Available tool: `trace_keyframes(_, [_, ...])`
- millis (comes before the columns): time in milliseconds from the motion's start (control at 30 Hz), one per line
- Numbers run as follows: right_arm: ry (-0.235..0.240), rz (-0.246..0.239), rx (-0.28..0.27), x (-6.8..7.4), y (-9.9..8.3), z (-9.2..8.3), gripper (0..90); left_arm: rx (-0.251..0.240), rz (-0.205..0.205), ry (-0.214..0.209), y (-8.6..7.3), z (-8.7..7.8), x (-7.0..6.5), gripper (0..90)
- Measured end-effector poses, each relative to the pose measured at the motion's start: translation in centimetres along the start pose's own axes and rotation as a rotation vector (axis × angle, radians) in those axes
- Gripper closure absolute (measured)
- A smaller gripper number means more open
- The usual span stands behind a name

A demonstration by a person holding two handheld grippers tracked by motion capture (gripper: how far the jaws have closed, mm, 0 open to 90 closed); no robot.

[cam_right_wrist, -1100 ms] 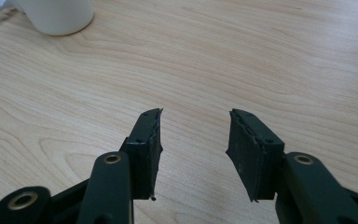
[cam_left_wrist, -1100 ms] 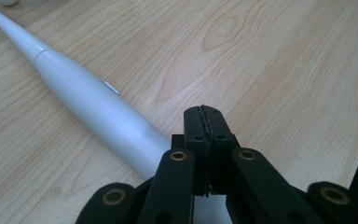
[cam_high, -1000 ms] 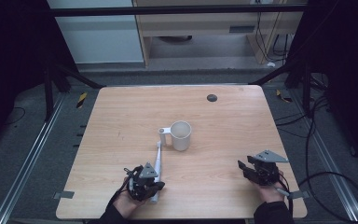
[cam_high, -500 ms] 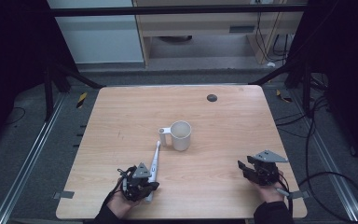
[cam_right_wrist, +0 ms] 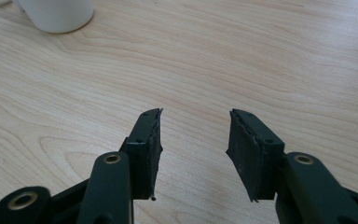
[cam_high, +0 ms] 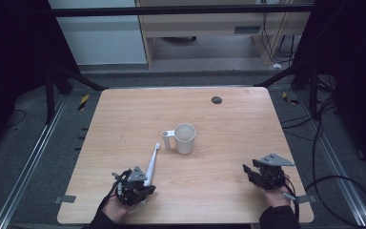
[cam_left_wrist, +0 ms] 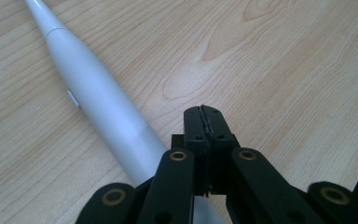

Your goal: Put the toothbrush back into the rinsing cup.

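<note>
Here the left tool (cam_high: 140,190) sits at the near-left part of the counter (cam_high: 124,119) with its jaws pressed flat together, nothing between them, as the left gripper view makes plain (cam_left_wrist: 204,122). The white electric toothbrush (cam_high: 151,164) lies flat on the wood just beside that tool, its thick handle end passing under the tool's left side and its slim neck running away and slightly rightward toward the white mug (cam_high: 184,138), which stands upright near the middle of the counter with its handle turned to the left. In the left gripper view the toothbrush (cam_left_wrist: 93,102) runs diagonally from the upper left down to the base of the jaws, so its long axis lies alongside the tool rather than across the gap. That is the relation that matters: to take it, the jaws would have to part and shift sideways over the handle, I judge. The right tool (cam_high: 262,172) rests well apart at the near-right, its jaws standing a moderate way apart over bare wood (cam_right_wrist: 193,135), empty. The left hand is clearly the nearer one.
</note>
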State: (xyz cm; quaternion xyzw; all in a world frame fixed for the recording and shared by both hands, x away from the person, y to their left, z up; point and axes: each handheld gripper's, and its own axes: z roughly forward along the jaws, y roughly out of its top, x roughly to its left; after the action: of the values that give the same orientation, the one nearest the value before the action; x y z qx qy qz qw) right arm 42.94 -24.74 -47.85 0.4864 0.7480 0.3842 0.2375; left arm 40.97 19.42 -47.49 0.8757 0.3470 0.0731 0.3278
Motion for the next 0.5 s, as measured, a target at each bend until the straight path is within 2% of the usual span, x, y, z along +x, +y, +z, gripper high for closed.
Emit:
trace_keyframes(100, [0.0,-0.001,0.0,0.0,0.0,0.0,53.9,0.013,0.0,0.006,-0.2,-0.2,0.3,88.7])
trace_keyframes(267, [-0.001,-0.001,0.0,0.0,0.0,0.0,53.9,0.004,-0.01,0.014,-0.4,-0.3,0.4,88.5])
trace_keyframes(500, [-0.004,0.004,0.001,0.0,0.0,0.0,53.6,-0.046,-0.037,0.066,0.2,-1.7,1.3,82.5])
